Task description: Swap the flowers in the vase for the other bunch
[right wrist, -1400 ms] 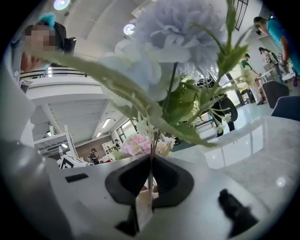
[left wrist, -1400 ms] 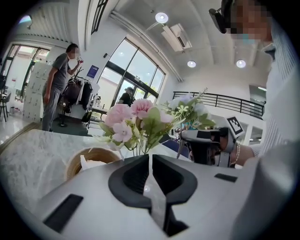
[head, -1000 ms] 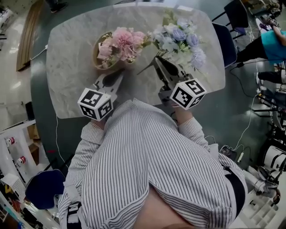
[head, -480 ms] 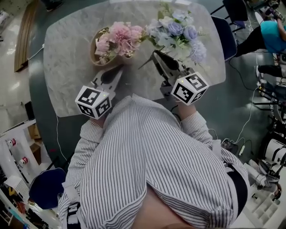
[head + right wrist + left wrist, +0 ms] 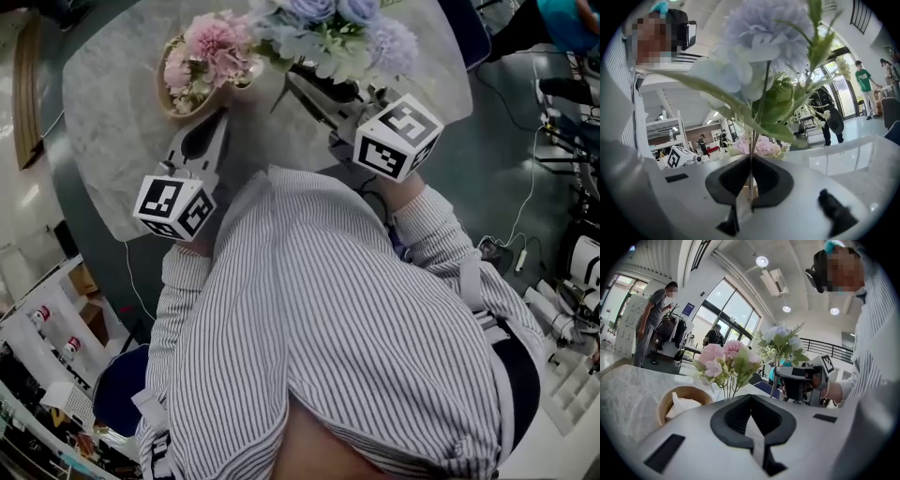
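Note:
My right gripper [image 5: 298, 84] is shut on the thin green stems of a blue and white flower bunch [image 5: 333, 33], which it holds in the air over the marble table [image 5: 112, 141]. In the right gripper view the stems [image 5: 751, 180] run up from between the jaws to the blooms [image 5: 759, 42]. A pink bunch [image 5: 211, 52] stands upright just left of it; its vase is hidden under the blooms. My left gripper [image 5: 220, 117] is shut on nothing, a little short of the pink bunch [image 5: 724, 357]. In the left gripper view its jaws [image 5: 753, 430] meet.
A round wooden bowl [image 5: 682, 401] with white paper in it sits beside the pink flowers. A dark blue chair [image 5: 466, 33] stands at the table's far right. People stand in the room beyond [image 5: 651, 324]. Cables lie on the floor at the right [image 5: 516, 253].
The whole head view has slid up and left. The right gripper has rolled a little with the blue bunch in it. The left gripper has kept its place near the pink flowers.

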`<state>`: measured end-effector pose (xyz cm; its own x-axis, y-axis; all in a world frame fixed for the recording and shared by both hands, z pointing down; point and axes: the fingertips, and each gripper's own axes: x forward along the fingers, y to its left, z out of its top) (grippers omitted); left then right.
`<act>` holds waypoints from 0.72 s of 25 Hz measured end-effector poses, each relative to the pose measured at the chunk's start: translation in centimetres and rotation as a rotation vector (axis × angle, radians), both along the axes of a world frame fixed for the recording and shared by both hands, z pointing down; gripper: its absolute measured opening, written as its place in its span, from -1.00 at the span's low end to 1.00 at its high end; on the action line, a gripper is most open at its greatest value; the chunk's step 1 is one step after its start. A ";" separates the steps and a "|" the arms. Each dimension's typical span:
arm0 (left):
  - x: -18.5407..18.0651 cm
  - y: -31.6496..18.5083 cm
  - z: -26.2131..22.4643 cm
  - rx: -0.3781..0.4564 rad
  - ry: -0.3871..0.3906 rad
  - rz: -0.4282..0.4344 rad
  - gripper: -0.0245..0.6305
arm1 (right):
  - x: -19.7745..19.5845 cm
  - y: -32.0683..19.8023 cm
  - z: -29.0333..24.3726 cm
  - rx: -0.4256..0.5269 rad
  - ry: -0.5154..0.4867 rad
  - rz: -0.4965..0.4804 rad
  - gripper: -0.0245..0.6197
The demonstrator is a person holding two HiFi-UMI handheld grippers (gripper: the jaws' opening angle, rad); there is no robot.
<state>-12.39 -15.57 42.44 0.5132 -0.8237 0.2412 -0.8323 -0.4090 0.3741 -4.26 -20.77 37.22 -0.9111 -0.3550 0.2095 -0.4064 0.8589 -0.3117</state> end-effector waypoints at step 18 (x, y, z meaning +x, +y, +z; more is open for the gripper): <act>2.3 -1.1 1.1 -0.055 -0.017 0.064 -0.89 | 2.9 -1.6 -1.6 0.071 0.112 -0.003 -0.84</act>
<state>-10.06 -16.66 43.50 0.5594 -0.7748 0.2947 -0.8119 -0.4403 0.3834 -1.31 -22.36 35.60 -0.8845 -0.3699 0.2845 -0.4326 0.8784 -0.2030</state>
